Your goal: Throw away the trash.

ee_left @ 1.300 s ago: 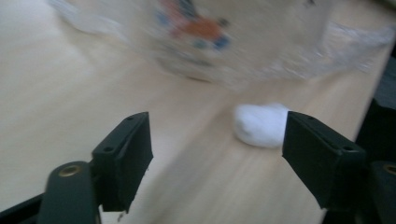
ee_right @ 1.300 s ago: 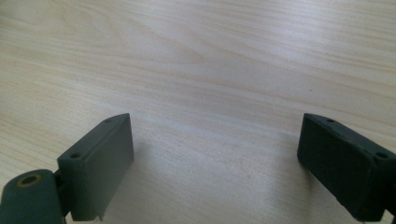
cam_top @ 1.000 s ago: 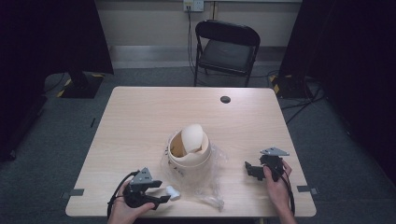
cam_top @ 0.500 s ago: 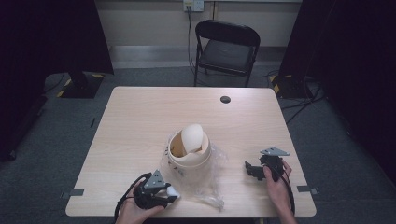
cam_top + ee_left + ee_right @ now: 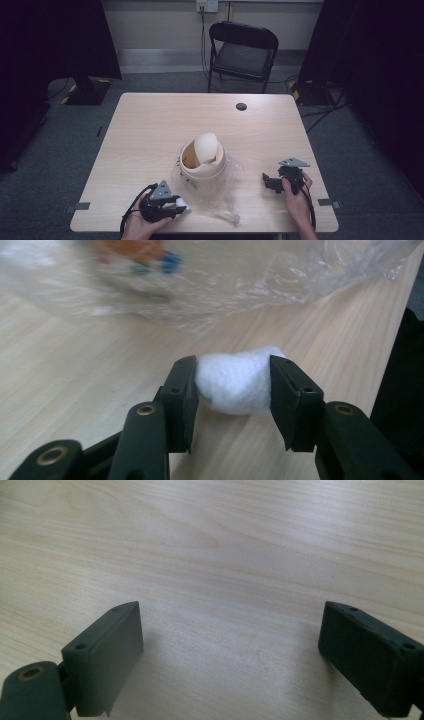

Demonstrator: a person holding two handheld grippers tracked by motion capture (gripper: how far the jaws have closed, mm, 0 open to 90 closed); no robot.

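Left gripper [image 5: 234, 382] has its jaws clamped on a cotton ball [image 5: 234, 381], low over the tabletop [image 5: 150, 130] beside the plastic bag [image 5: 222, 200]. Right gripper [image 5: 230, 650] jaws wide, holding nothing.

Light wooden table [image 5: 150, 130], cream container [image 5: 202, 162] on crinkled clear plastic [image 5: 227, 200], small black disc [image 5: 241, 106]

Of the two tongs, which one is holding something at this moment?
The left tongs: their jaws are shut on a white cotton ball. The right tongs stand wide open above bare table.
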